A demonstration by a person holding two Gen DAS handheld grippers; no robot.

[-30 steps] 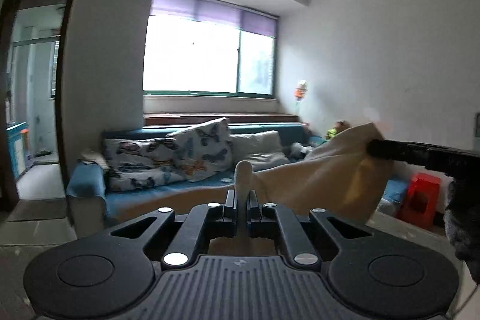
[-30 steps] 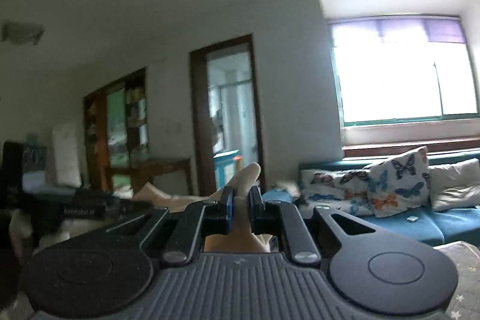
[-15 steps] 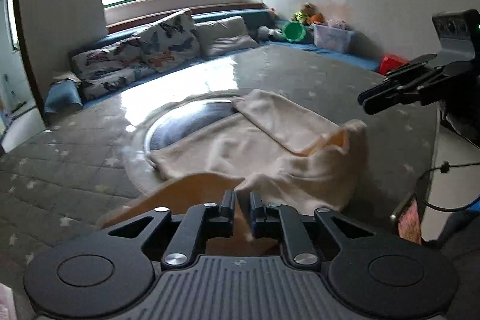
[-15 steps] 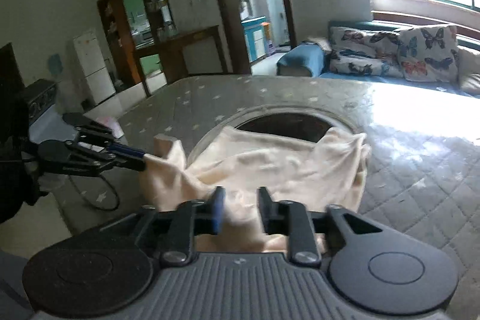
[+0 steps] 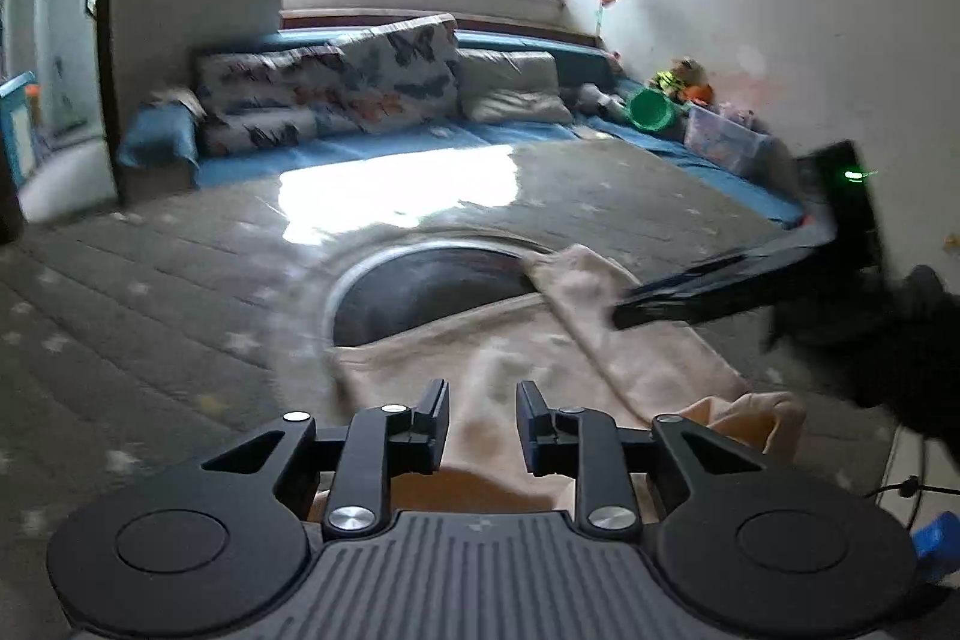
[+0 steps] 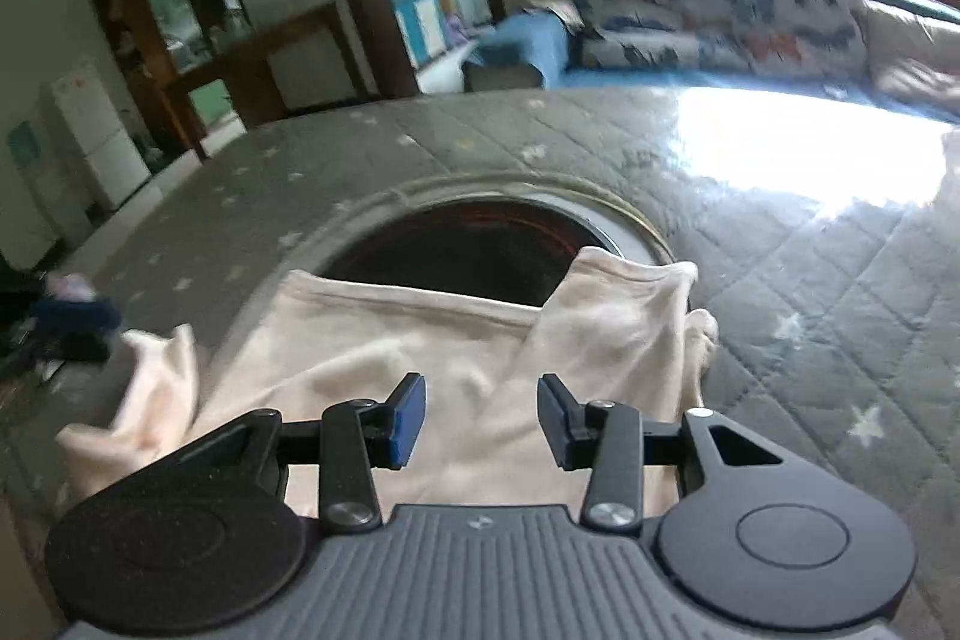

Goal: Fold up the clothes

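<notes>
A cream garment (image 5: 540,358) lies crumpled on the grey quilted table, partly over a round dark opening (image 5: 420,286). It also shows in the right wrist view (image 6: 480,340). My left gripper (image 5: 483,418) is open and empty just above the garment's near edge. My right gripper (image 6: 482,421) is open and empty over the garment. The right gripper's fingers (image 5: 690,295) show blurred at the right of the left wrist view, above a folded-over sleeve.
The grey star-patterned table cover (image 6: 810,280) spreads around the round opening (image 6: 480,244). A blue sofa with butterfly cushions (image 5: 336,100) stands behind under the window. A doorway and wooden cabinet (image 6: 198,40) are at the left.
Both grippers lowered the lifted garment onto the table, then opened and let it go. The cloth now lies loose beneath them.
</notes>
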